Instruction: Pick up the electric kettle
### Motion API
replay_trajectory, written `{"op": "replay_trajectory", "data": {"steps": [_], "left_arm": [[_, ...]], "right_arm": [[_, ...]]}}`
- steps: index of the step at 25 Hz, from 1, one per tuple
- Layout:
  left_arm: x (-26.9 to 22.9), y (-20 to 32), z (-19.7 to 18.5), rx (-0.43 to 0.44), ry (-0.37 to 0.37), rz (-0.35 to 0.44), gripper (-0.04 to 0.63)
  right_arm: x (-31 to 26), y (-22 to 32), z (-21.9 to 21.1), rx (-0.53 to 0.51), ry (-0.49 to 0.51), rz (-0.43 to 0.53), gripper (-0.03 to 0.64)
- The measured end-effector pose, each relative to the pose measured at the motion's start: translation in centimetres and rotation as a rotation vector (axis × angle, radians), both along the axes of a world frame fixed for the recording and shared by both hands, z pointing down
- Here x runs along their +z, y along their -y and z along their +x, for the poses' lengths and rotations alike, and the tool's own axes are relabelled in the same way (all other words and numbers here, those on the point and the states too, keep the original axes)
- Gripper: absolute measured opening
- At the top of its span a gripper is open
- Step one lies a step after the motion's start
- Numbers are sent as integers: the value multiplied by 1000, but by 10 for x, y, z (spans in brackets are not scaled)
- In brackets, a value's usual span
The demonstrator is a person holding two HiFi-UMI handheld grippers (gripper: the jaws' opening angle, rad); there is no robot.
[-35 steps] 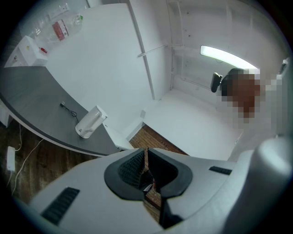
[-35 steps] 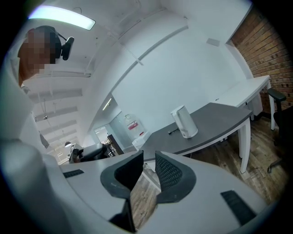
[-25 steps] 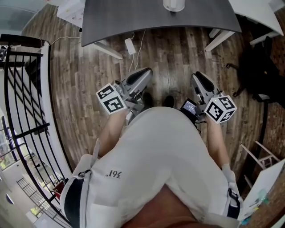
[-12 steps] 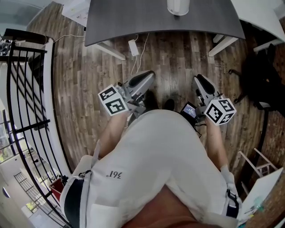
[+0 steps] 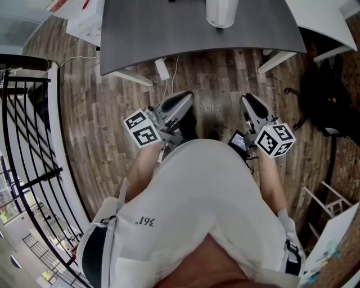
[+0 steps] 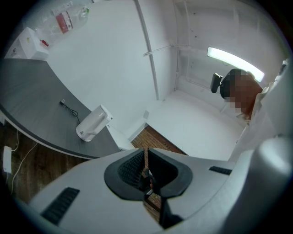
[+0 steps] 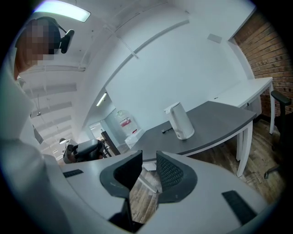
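Electric kettle (image 5: 220, 12), white, tall and smooth-sided: upright at the top centre of the head view, on the dark grey curved tabletop (image 5: 169, 34), near its front edge and well apart from both tongs. Step in hand, by the look of it: the approach, with nothing grasped yet.

At the far left of the head view, black metal railing (image 5: 28, 140); keep clear of it while stepping in. Next, left gripper (image 5: 179, 102), over the brown wooden plank floor (image 5: 112, 112) and below the table edge: jaws pressed together, nothing between them. Open them before arriving, for any helping role. In the left gripper view, thin black cable (image 6: 67, 107) on the tabletop, up and left of the kettle in the frame; avoid snagging it.

Further right, right gripper (image 5: 253, 104): jaws part-way apart, only floor visible through the gap. Probably too narrow for the kettle's body, so widen first or aim for the handle, not made out from here. Raise to table height, come in level, and close squarely to avoid tipping.
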State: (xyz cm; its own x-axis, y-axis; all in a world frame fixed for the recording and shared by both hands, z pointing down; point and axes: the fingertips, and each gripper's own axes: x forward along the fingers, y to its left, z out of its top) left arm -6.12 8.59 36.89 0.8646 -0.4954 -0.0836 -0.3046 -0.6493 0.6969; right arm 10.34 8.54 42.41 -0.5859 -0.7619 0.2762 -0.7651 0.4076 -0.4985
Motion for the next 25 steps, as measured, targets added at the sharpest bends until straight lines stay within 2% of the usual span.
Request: {"op": "replay_trajectory", "data": {"steps": [5, 10, 15, 25], "left_arm": [[-7, 57, -17, 38, 8, 27, 5], [-11, 99, -32, 83, 57, 58, 8], [-9, 127, -42, 148, 72, 54, 53], [-5, 175, -66, 229, 112, 86, 56]], "right_arm": [[-4, 46, -19, 30, -22, 1, 74], [-10, 83, -36, 75, -36, 3, 74], [-12, 114, -48, 128, -63, 2, 95], [-11, 164, -65, 238, -115, 15, 109]]}}
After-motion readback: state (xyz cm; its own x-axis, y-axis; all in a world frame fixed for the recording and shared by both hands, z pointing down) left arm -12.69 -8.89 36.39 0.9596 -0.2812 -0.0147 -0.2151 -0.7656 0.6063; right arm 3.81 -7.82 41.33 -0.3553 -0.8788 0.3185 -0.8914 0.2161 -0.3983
